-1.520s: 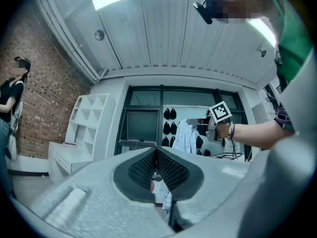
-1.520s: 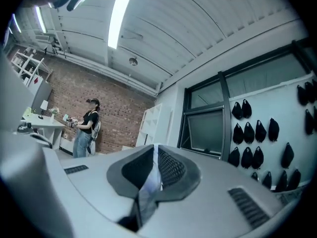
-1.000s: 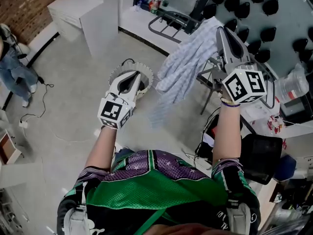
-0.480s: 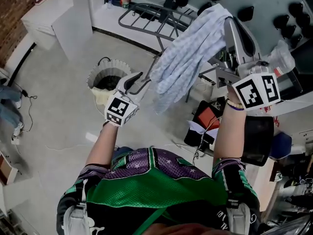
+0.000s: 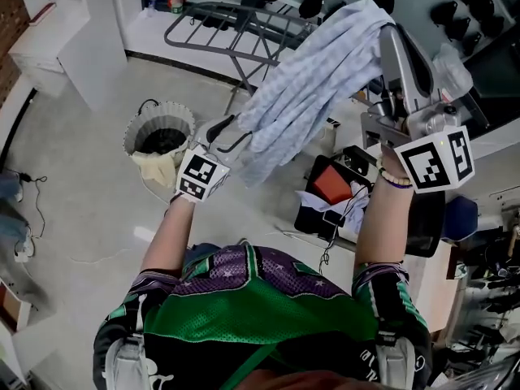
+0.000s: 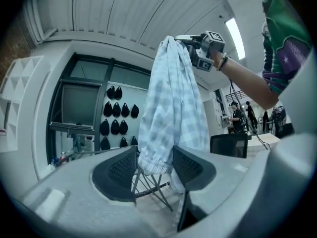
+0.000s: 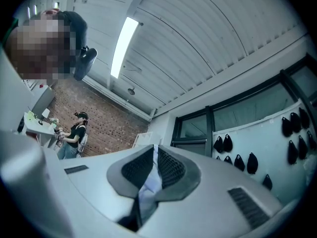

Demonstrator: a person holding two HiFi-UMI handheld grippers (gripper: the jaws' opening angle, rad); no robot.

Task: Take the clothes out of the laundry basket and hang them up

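Right gripper (image 5: 388,35) pinches the checked garment (image 5: 313,75) at its top, the cuffed hem hangs unclamped between the left gripper (image 6: 154,166) jaws, which have just been opening wide; best clamp squarely on that hem, then spread toward the drying rack (image 5: 236,23).

Workshop-like lab: brick wall (image 7: 106,125), office chair (image 6: 228,145), wall-hung black caps (image 6: 116,109).

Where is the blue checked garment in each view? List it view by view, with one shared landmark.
Head view: blue checked garment drapes across upper centre.
Left gripper view: garment centre, hem between open jaws.
Right gripper view: garment lower centre, pinched between shut jaws.
Shared landmark: black caps on the wall.
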